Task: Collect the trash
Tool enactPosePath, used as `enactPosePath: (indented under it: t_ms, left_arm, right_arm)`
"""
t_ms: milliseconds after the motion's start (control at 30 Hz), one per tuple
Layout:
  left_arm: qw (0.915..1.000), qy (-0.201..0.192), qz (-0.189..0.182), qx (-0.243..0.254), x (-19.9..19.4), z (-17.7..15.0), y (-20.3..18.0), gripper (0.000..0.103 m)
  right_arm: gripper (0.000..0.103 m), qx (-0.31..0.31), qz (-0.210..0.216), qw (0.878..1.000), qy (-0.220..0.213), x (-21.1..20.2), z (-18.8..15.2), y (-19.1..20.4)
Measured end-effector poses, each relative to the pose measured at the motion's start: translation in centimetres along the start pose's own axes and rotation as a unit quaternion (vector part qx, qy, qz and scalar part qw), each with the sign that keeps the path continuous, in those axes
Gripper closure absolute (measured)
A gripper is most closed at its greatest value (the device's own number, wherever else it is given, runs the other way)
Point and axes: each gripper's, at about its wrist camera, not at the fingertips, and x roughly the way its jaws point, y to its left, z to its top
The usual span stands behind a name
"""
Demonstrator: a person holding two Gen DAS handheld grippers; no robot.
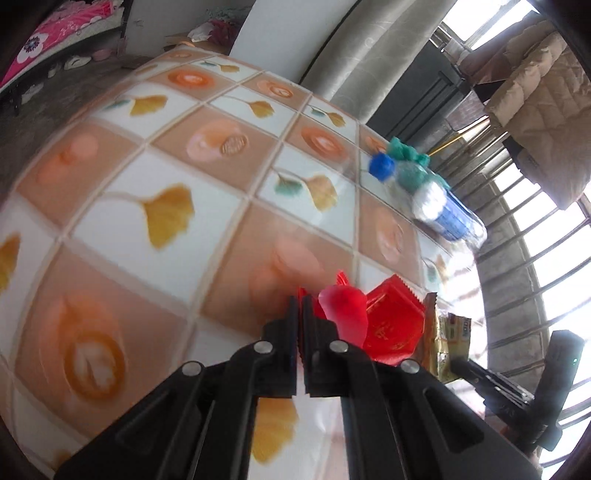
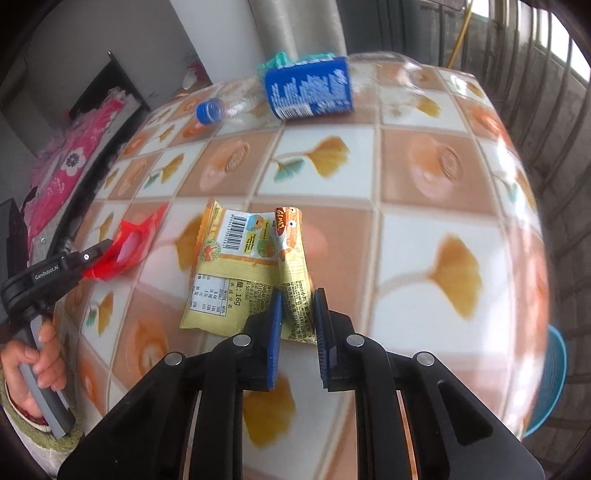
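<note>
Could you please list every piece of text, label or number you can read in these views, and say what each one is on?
"GenRobot.AI": on the left claw's black body.
"16g": on the yellow snack wrapper.
Barcode digits and fine print on the yellow snack wrapper: too small.
White print on the blue bottle label: blurred.
Gold characters on the red wrapper: unreadable.

**Room: tiled-print table by barred window**

Table (image 2: 424,177) has a glossy cloth, checked peach and white squares with ginkgo-leaf and rose prints. Barred window (image 1: 546,258) behind it, daylight strong and blown out. Grey patterned curtain (image 1: 354,55) beside a white wall (image 2: 122,33). Tan quilted coat (image 1: 543,107) hangs near the window. Pink floral bedding (image 2: 70,155) on the far side.
</note>
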Motion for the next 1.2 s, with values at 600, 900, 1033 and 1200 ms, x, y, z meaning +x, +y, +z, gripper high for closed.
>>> enactPosePath:
  t_ms: [600,900,1033,1200]
  left_arm:
    - [0.9949,0.012,-0.100,-0.011,-4.2,-12.5,-3.2,0.060]
    - [0.9937,-0.012,-0.101,0.047,-5.2,-12.0,-4.3,0.048]
    - [0.9967,0.001,-0.070,0.041,-3.3,-11.3,-4.0,0.048]
    - [0.9974,-0.011,-0.033,0.063,-2.9,-11.0,-4.7,0.048]
  right_arm:
    - [0.059,0.128,0.097,0.986,-0.045,-5.6,-8.4,-7.2]
    - [0.048,0.133,0.152,0.979,-0.034,-5.2,-7.9,-7.7]
    - [0.048,0.133,0.161,0.977,-0.038,-5.1,-7.9,-7.6]
    - [0.049,0.130,0.166,0.977,-0.040,-4.8,-7.6,-7.2]
